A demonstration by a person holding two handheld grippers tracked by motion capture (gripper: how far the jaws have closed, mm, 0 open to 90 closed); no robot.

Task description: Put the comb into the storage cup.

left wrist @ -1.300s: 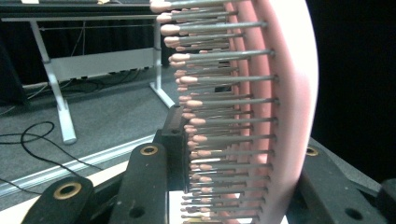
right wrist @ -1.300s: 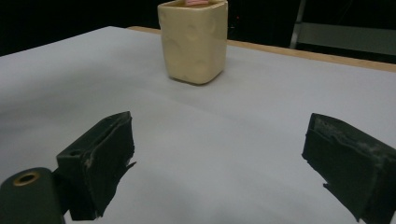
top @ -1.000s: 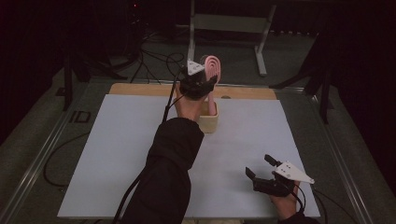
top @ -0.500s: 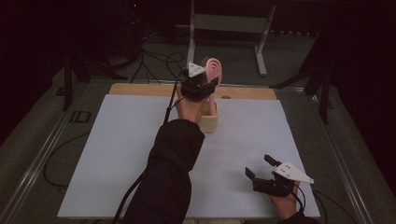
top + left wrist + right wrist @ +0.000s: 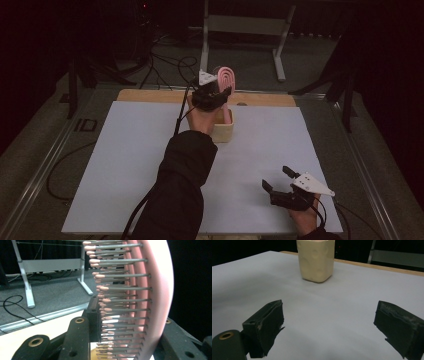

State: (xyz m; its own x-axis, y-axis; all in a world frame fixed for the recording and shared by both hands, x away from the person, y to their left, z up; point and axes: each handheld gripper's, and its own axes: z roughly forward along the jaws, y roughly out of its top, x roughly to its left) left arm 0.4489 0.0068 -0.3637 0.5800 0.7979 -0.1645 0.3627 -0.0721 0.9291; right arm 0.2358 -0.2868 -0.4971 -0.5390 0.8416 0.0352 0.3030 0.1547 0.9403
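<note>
Pink hairbrush (image 5: 150,300): clamped head-up, bristles out, between the jaws of the left gripper (image 5: 212,95), directly above the cream holder (image 5: 223,131) at the table's twelve o'clock; whether its handle touches the holder cannot be told. Holder: upright on the white tabletop (image 5: 125,165), near the wooden strip (image 5: 150,96) at the far edge. Right gripper (image 5: 280,181): at five o'clock, well apart from the holder, jaws spread wide with nothing between them, low over the tabletop.

Pink plastic hairbrush (image 5: 160,290), smooth, grey metal-look pins; cream matt square holder (image 5: 315,260), dimpled; bench (image 5: 125,165) matt white sheet, wooden far edge.
</note>
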